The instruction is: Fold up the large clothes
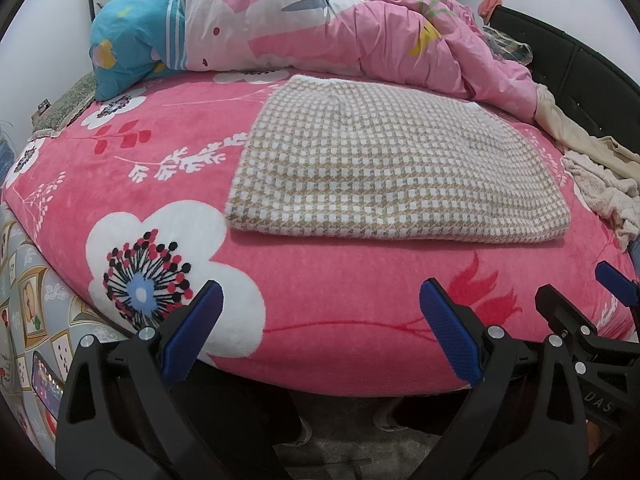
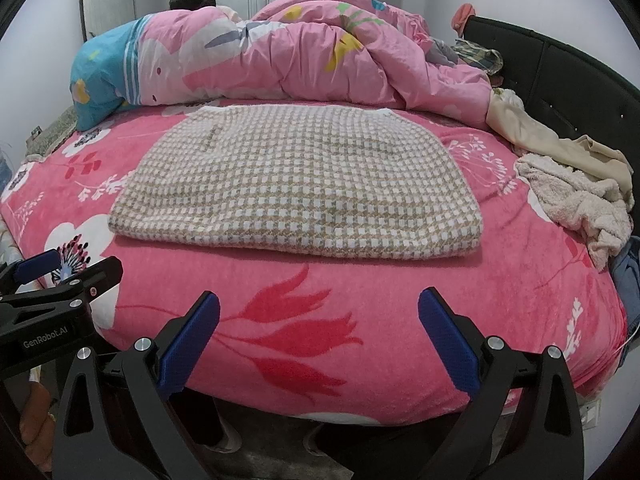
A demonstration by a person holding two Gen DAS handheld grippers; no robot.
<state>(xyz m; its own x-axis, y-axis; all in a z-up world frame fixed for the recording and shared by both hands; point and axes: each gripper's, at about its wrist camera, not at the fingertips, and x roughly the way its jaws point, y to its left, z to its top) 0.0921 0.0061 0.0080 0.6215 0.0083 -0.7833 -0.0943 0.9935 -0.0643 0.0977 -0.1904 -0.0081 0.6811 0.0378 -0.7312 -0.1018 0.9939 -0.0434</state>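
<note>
Left gripper: jaws spread wide, holding nothing, at the bed's near edge.
Right gripper: jaws likewise released, empty.
Checked sweater: folded flat on the pink floral bedsheet, apart from both grippers.
Pink duvet: bunched behind.
Cream clothes: heaped at right.

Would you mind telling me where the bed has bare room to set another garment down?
Free: the pink sheet strip between the checked garment and the near edge, plus the patch left of it. Crowded: the duvet behind, the cream clothes pile right.
</note>
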